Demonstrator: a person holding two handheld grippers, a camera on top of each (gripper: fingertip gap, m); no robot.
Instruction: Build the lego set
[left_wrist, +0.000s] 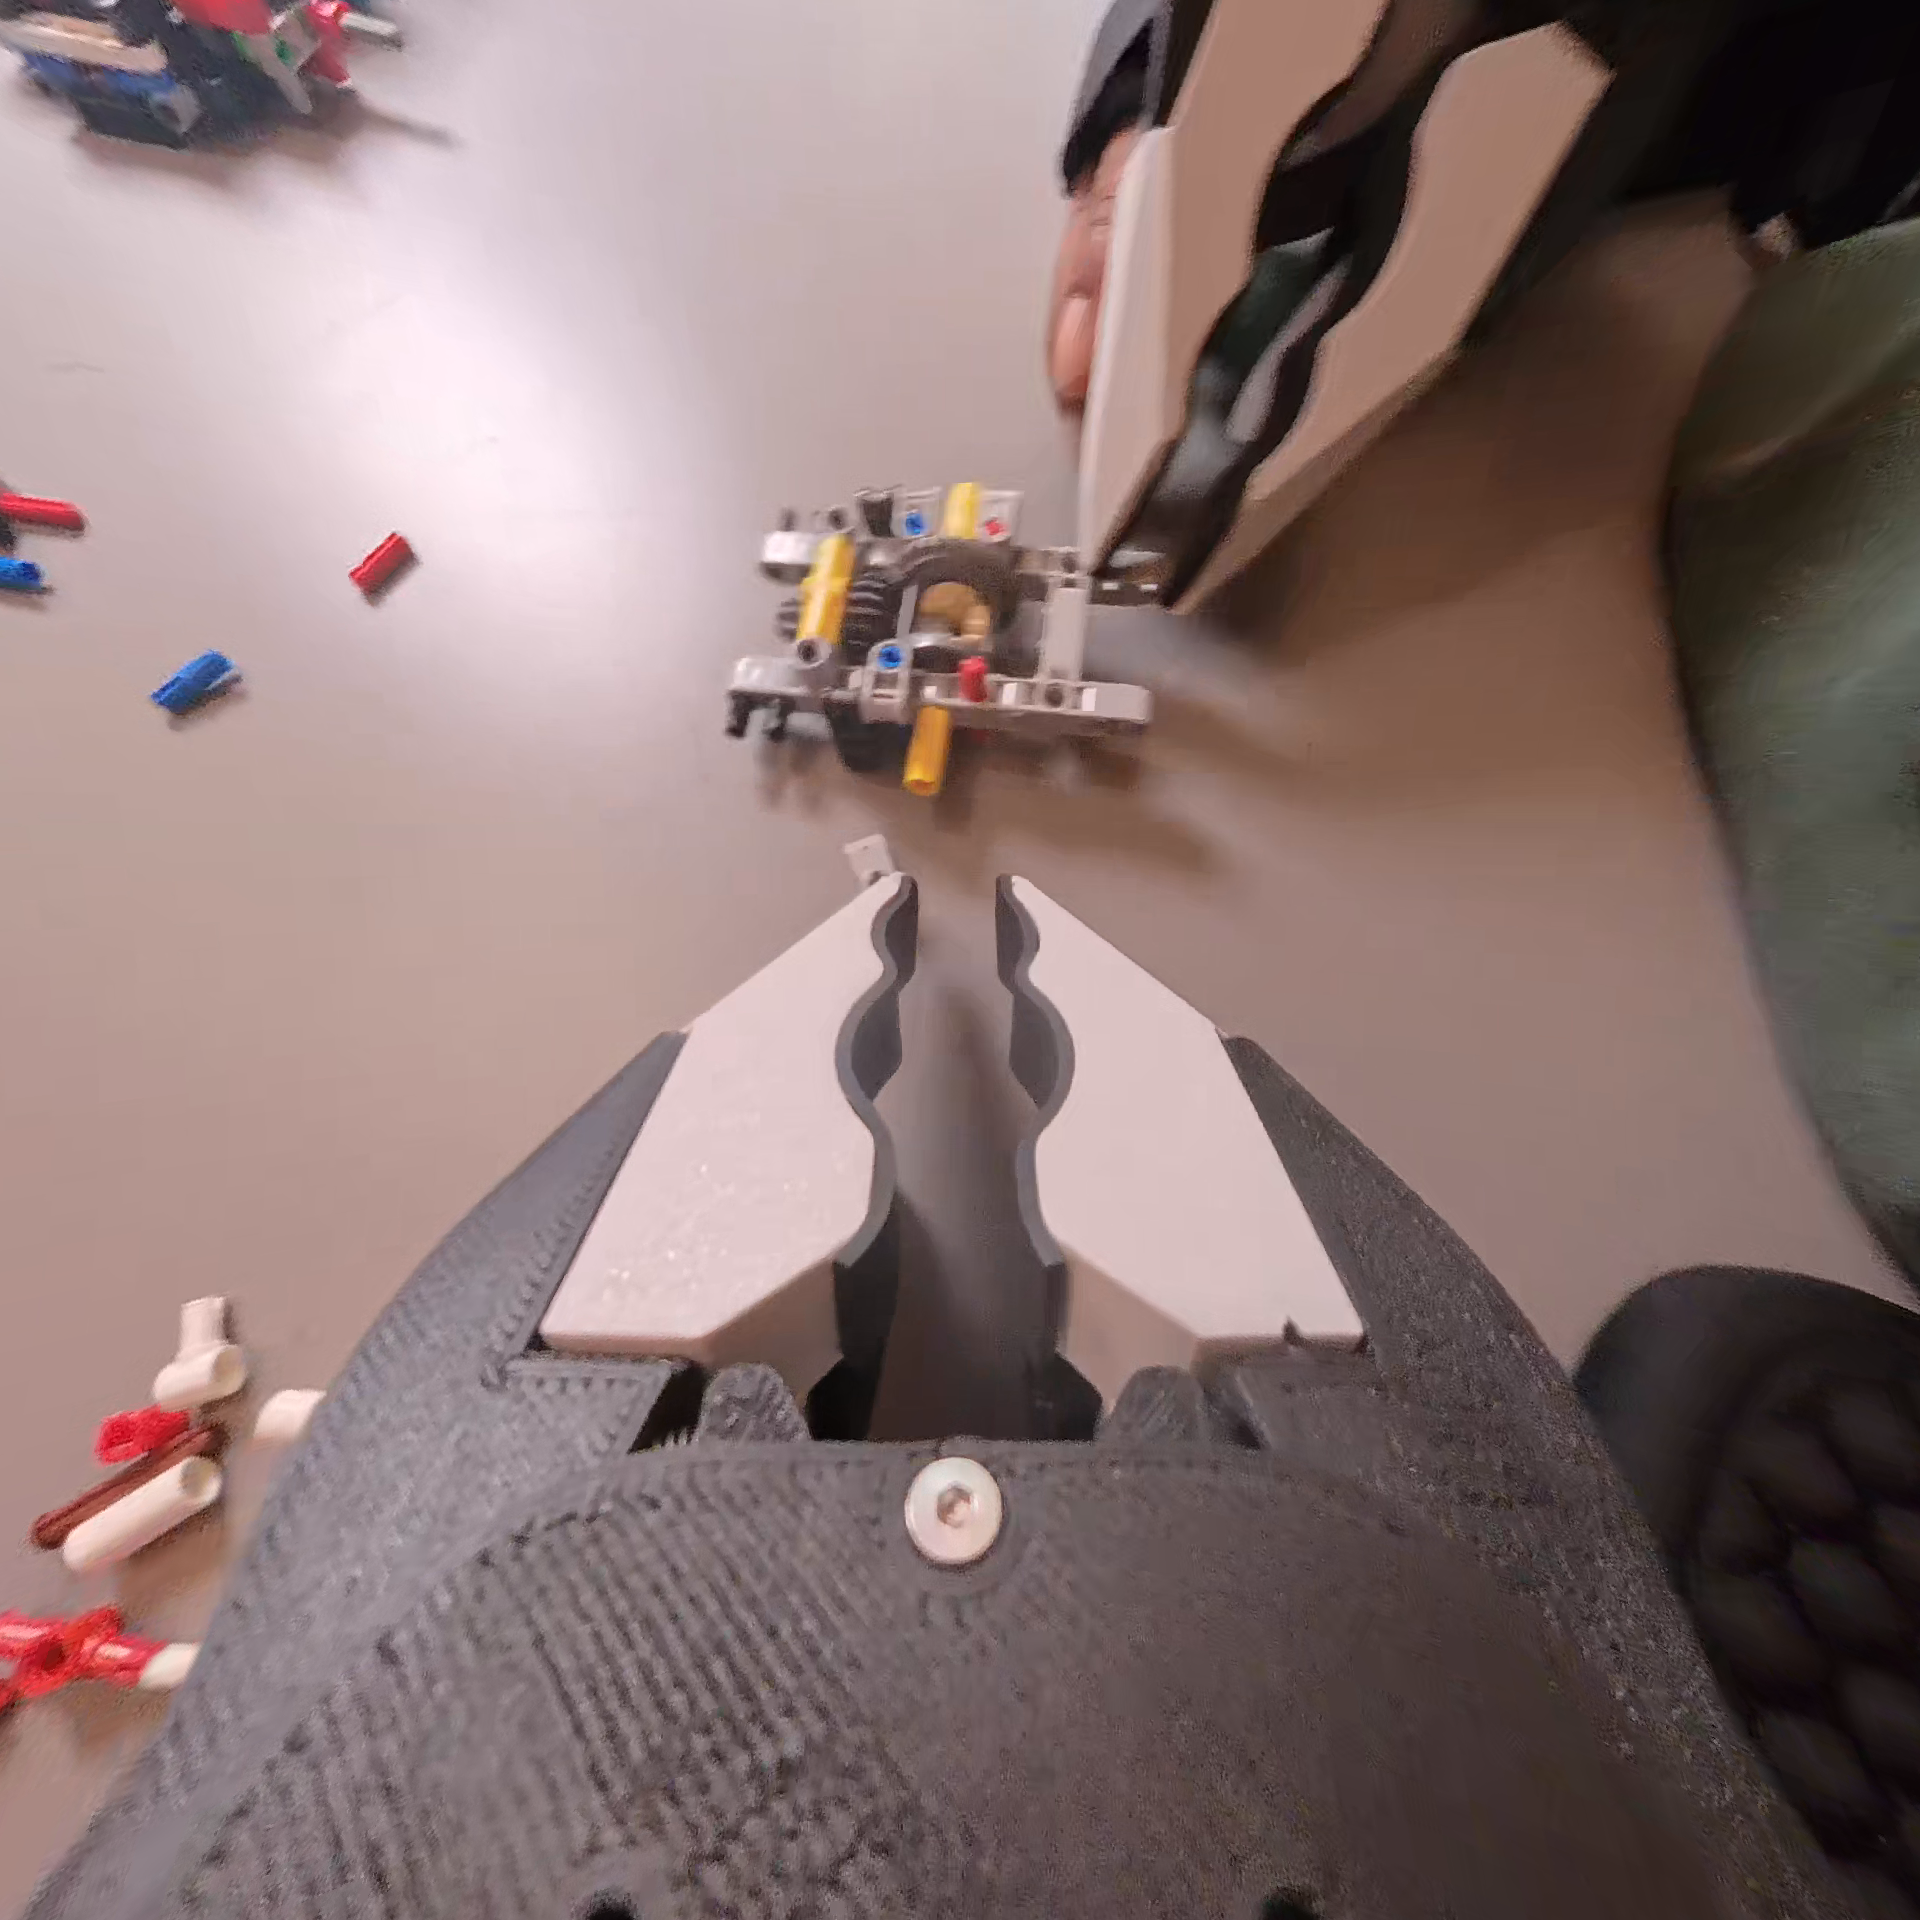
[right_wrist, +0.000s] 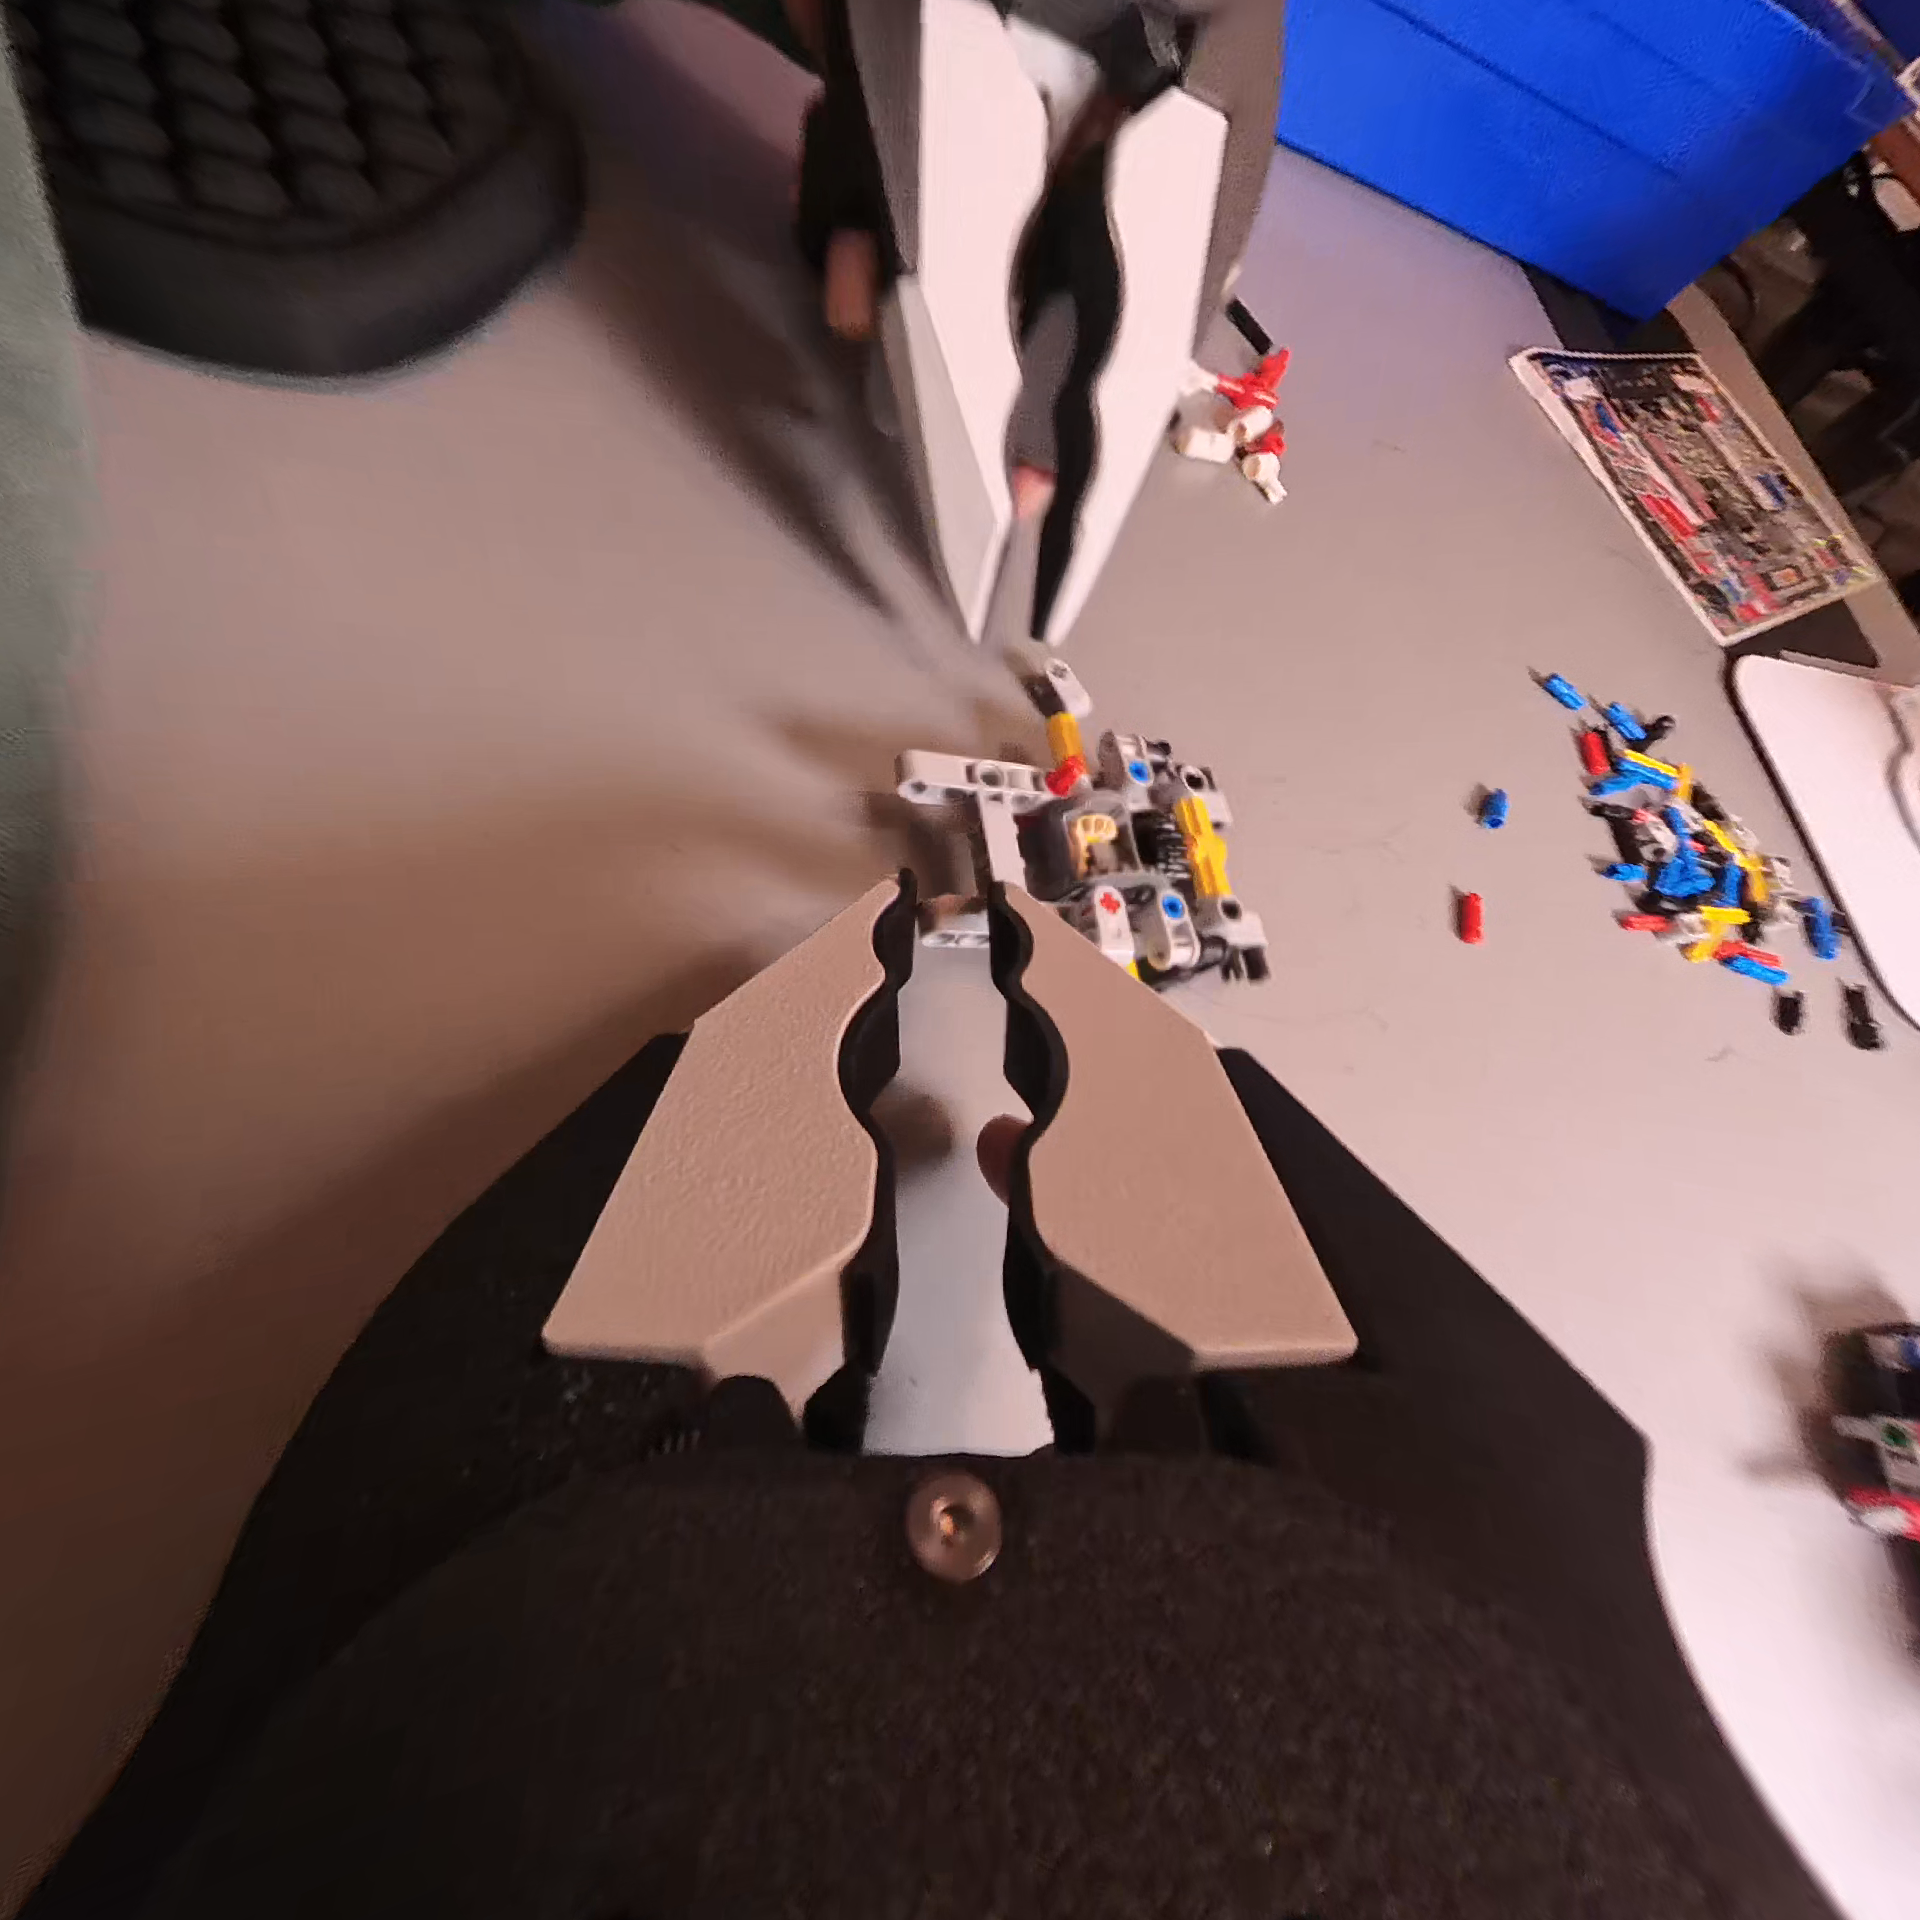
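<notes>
The grey sub-assembly (left_wrist: 940, 634), a gear housing framed by two grey beams with yellow axle connectors, rests on the table (left_wrist: 468, 343), straight ahead of the left gripper (left_wrist: 956, 894) and apart from it. Its two long beams run crosswise to that gripper's fingers, so the left gripper faces the broad side. The left gripper's jaws stand slightly parted with only table surface between them; it holds nothing. A small light-grey piece (left_wrist: 865, 858) lies just beyond its left fingertip; contact cannot be told. The right gripper (right_wrist: 951, 899) is the nearer tool: in the right wrist view its tips sit at the end of the beam (right_wrist: 956, 925) projecting from the sub-assembly (right_wrist: 1101, 852), with a narrow gap between the jaws. The beam end shows in that gap, but motion blur leaves it unclear whether the pads actually pinch it. In the left wrist view the right gripper (left_wrist: 1132, 577) comes in from the upper right, meeting the assembly's right end. Judgement: the right side steadies or grips that end, so the left should approach straight forward, square to the beams. Loose pins (right_wrist: 1694, 873) lie well off to the right, beside a printed sheet (right_wrist: 1704, 488).
</notes>
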